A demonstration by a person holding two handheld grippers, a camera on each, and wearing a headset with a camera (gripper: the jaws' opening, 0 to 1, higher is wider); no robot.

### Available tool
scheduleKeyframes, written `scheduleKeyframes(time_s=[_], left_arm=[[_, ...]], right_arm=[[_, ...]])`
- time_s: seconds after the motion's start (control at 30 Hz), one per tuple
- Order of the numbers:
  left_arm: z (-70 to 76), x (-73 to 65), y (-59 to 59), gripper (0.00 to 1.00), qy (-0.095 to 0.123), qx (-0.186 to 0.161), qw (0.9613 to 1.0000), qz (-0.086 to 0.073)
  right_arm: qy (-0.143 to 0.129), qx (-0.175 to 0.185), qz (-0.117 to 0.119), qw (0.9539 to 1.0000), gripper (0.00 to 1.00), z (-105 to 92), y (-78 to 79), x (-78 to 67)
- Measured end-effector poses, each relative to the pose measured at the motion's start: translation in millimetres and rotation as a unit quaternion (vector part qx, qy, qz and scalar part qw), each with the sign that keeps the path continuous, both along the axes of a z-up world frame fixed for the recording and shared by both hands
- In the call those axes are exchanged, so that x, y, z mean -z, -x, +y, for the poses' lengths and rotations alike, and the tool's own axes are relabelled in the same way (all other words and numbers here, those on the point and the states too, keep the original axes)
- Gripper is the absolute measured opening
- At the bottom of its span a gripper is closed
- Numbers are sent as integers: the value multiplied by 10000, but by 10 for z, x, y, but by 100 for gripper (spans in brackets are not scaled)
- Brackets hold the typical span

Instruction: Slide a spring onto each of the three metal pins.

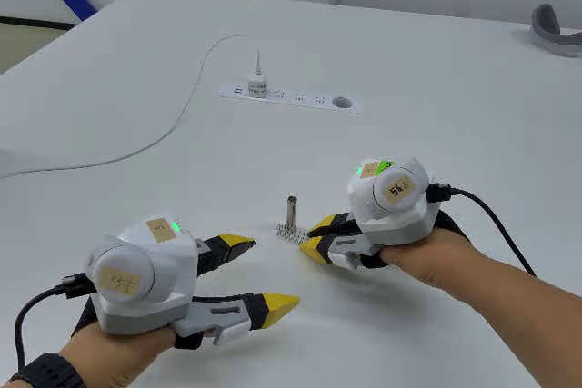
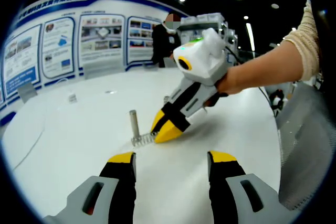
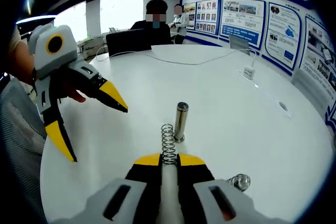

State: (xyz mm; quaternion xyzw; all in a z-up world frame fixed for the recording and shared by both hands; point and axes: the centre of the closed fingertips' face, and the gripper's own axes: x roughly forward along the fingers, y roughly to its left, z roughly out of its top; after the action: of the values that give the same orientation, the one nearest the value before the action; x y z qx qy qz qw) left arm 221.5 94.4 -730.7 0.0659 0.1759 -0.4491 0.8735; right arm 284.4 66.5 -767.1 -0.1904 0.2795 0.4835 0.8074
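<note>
A short metal pin point(image 1: 292, 212) stands upright on the white table point(image 1: 136, 70), and a small coil spring point(image 1: 290, 234) lies flat at its foot. My right gripper point(image 1: 315, 236) is just right of them. In the right gripper view it point(image 3: 168, 159) is shut on the near end of the spring point(image 3: 168, 141), whose far end reaches the pin's base point(image 3: 180, 121). My left gripper point(image 1: 259, 272) hovers open and empty, nearer to me and left of the pin. From the left gripper view, the pin point(image 2: 135, 124) and spring point(image 2: 142, 140) sit ahead of my open left gripper point(image 2: 172, 158).
A white power strip point(image 1: 291, 97) with a plugged-in charger point(image 1: 257, 85) and a trailing cable lies farther back. A grey curved object point(image 1: 555, 32) sits at the far right. A small shiny metal piece point(image 3: 240, 182) lies beside my right gripper. People stand beyond the table.
</note>
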Motion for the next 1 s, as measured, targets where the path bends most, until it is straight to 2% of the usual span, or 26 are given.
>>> scheduleKeyframes(time_s=[0.27, 0.4, 0.83, 1.0], left_arm=[[-20, -4, 8, 55, -22, 31, 10000, -12], [-37, 0, 24, 55, -55, 74, 10000, -29], [-122, -25, 75, 53, -127, 237, 9996, -121], [-169, -28, 107, 50, -150, 348, 9991, -180]], right_arm=[[101, -156, 126, 9997, 11, -30, 155, -16], [159, -305, 94, 9994, 11, -47, 249, -54], [268, -845, 61, 9960, 11, -128, 606, -274], [337, -1050, 82, 9939, 11, -142, 721, -308]])
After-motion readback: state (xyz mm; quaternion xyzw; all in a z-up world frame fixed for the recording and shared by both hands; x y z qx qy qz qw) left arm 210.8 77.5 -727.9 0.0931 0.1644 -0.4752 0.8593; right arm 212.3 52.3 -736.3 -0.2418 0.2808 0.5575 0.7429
